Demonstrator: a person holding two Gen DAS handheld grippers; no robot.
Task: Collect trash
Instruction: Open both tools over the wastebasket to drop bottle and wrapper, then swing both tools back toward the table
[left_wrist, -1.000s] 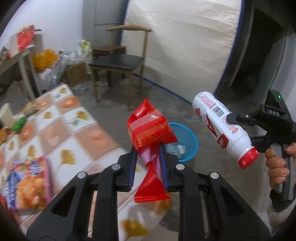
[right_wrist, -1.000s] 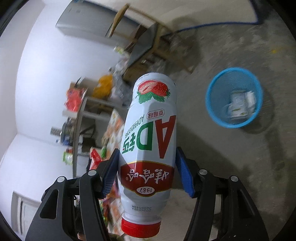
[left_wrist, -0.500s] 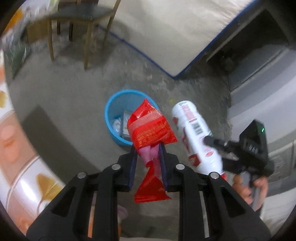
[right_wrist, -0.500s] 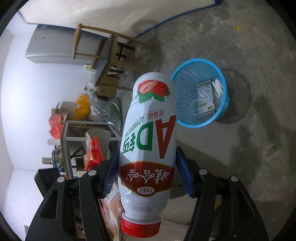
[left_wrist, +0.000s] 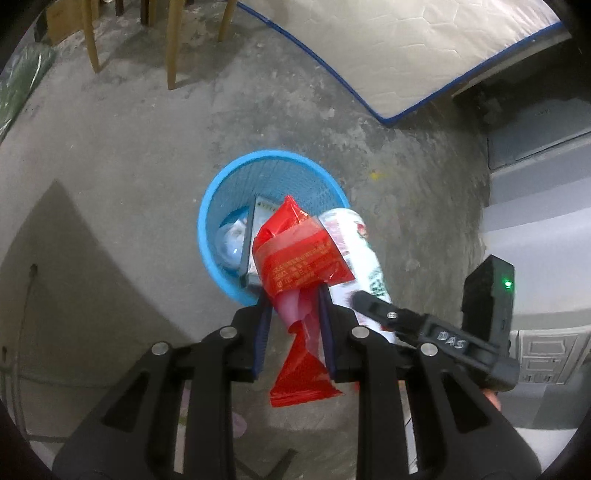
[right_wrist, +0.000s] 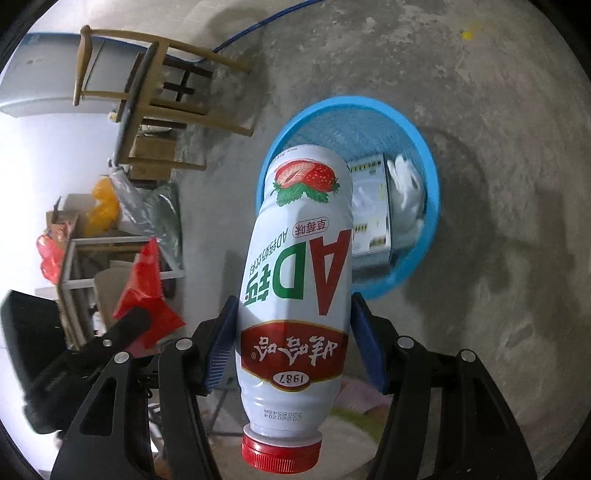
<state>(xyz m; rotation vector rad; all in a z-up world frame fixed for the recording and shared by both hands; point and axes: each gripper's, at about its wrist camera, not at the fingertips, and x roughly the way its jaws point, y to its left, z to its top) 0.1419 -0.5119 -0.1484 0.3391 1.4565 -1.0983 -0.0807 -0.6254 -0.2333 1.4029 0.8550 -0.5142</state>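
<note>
My left gripper (left_wrist: 293, 295) points steeply down over the blue mesh basket (left_wrist: 210, 206). A red snack wrapper (left_wrist: 299, 258) sits between its pads, still gripped, while the jaws are opening. My right gripper (right_wrist: 294, 300) is shut on a white strawberry drink bottle (right_wrist: 295, 266), red cap towards the camera, its base over the near rim of the basket (right_wrist: 432, 177). In the left wrist view the bottle (left_wrist: 360, 251) lies just right of the wrapper. In the right wrist view the wrapper (right_wrist: 146, 291) shows at the left. A carton (right_wrist: 369, 214) and white crumpled plastic (right_wrist: 406, 192) lie in the basket.
The basket stands on a bare concrete floor. A wooden chair (right_wrist: 159, 85) is beyond it, and a mattress with blue edging (left_wrist: 424, 48) leans at the back. A cluttered shelf with bags (right_wrist: 74, 258) is off to the left. Grey cabinet fronts (left_wrist: 535, 221) are on the right.
Both grippers have come down and tilted towards the basket, which now looms large beneath the wrapper and the bottle. The left jaws stand slightly wider. The bottle grip is unchanged.
</note>
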